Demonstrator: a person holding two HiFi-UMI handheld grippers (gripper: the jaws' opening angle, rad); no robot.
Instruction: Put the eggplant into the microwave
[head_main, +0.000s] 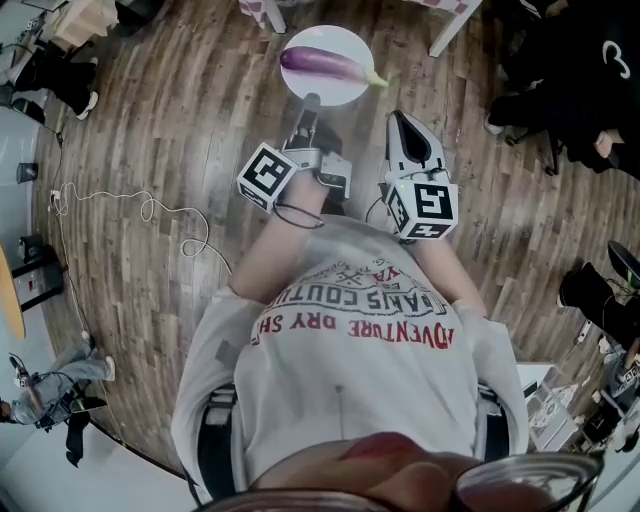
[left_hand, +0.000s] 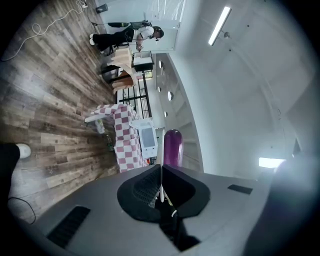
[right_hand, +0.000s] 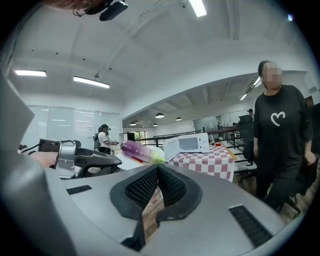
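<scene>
Now the left tongs pinch the white plate's rim beneath the eggplant, while the right tongs are pressed together, empty.

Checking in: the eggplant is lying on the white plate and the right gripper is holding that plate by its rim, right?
Not quite. It is the left gripper that holds the white plate by its rim, as the head view shows. The right gripper is shut on nothing. The eggplant does lie on the plate.

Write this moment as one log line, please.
left gripper: shut on plate rim | eggplant: lying on plate | right gripper: shut, empty | microwave: on checked table, ahead
</scene>
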